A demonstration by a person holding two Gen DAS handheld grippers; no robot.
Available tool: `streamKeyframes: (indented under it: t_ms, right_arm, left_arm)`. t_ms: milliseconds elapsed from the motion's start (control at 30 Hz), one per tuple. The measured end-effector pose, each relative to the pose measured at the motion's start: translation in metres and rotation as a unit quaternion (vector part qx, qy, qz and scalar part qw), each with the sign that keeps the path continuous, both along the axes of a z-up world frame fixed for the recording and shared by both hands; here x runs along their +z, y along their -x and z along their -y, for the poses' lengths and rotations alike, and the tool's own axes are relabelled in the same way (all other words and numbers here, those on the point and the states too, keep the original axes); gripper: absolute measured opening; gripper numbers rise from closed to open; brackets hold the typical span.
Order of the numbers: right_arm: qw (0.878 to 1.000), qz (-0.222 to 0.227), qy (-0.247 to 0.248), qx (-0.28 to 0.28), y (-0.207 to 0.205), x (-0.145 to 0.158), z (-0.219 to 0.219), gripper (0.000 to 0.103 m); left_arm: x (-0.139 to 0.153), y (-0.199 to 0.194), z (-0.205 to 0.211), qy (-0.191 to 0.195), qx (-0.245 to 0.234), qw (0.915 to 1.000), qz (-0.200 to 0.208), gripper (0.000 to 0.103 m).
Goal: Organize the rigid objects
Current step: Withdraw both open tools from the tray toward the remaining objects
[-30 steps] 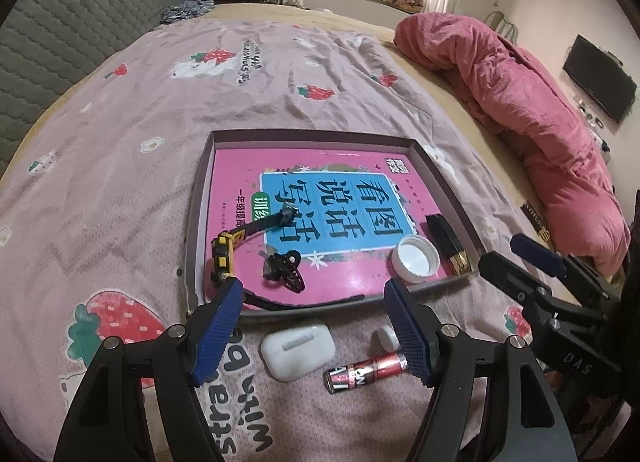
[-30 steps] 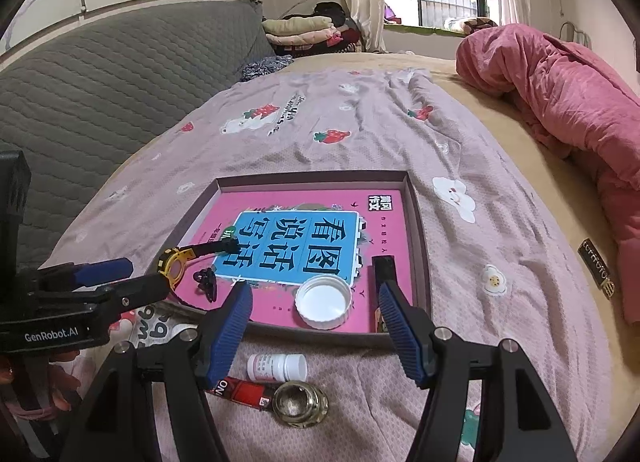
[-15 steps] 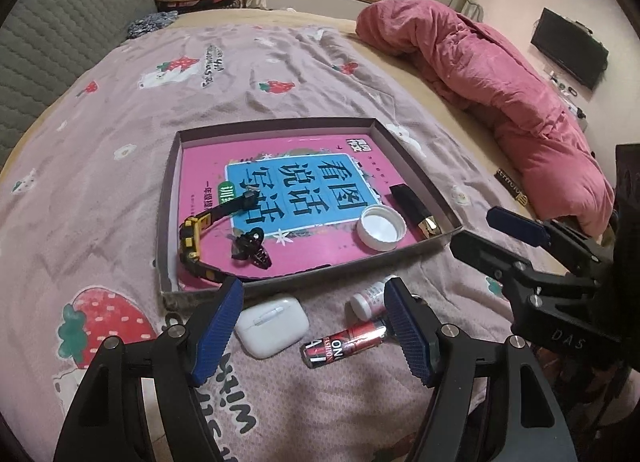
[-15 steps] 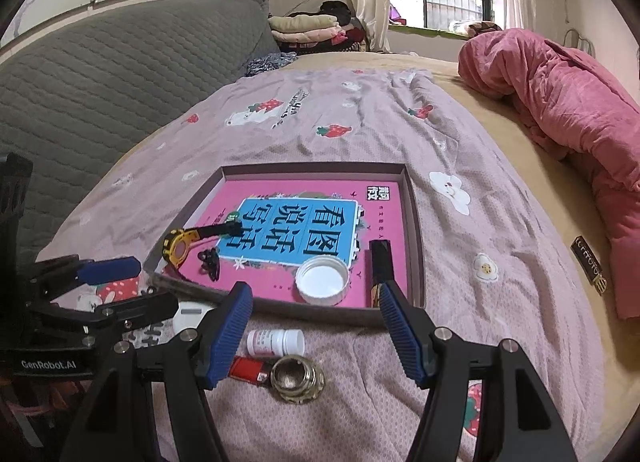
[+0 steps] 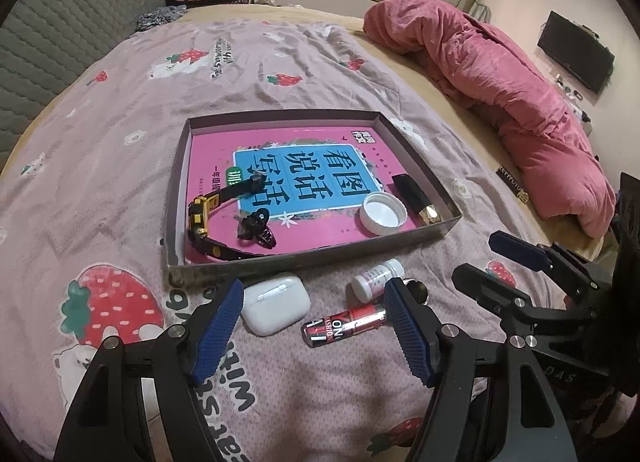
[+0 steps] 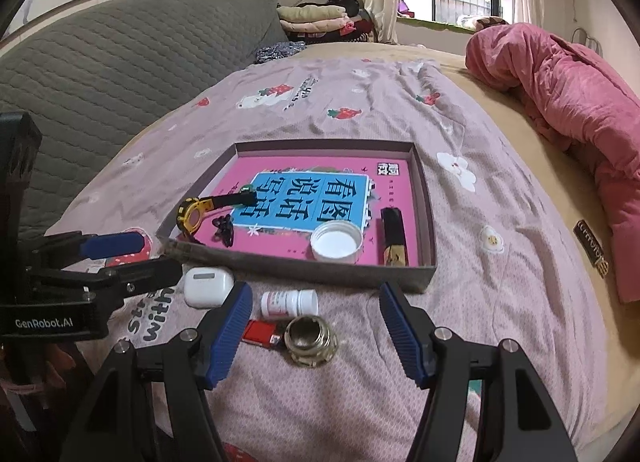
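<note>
I have both grippers hovering over the bedspread, the left gripper [image 5: 314, 326] and right gripper [image 6: 316, 336] each with jaws spread wide and pinching nothing. Loose in front of the tray's [image 5: 312, 260] near wall lie the earbud case [image 5: 276, 304], a small white bottle [image 6: 289, 303], a red tube [image 5: 344, 325] and what looks like a brass ring [image 6: 311, 340]. In the tray, on the pink book [image 5: 308, 166], sit a watch [image 5: 202, 218], hair clip [image 5: 256, 230], white cap [image 5: 382, 214] and dark lipstick [image 5: 414, 200].

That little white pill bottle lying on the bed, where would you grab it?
Across its middle, coming from above. The pill bottle lies on its side on the blanket, its round body free at front and back, though the brass fitting and red tube sit close. The right tool is open.
</note>
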State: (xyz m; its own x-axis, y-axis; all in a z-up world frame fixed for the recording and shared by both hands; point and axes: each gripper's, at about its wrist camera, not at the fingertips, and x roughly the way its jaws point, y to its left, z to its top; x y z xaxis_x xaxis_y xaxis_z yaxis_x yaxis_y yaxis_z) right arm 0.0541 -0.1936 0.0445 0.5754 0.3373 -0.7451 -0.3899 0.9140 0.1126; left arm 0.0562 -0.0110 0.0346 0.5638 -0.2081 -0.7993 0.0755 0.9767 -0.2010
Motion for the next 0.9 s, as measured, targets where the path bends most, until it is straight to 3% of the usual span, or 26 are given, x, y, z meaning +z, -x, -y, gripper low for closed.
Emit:
streamKeyframes:
  t_ms: [567, 733, 900]
  right_arm:
    - [0.999, -0.024, 0.025, 0.034, 0.027, -0.022, -0.009, 0.066]
    - [0.998, -0.027, 0.033, 0.042, 0.032, -0.027, -0.009, 0.066]
    - [0.998, -0.035, 0.041, 0.041, 0.03, -0.035, -0.008, 0.066]
  left_arm:
    - [-0.017, 0.02, 0.005, -0.022, -0.028, 0.9993, -0.013, 0.074]
    - [-0.026, 0.025, 0.015, -0.034, -0.056, 0.9978, -0.013, 0.074]
    - [-0.035, 0.02, 0.033, -0.066, -0.117, 0.9909, -0.005, 0.074]
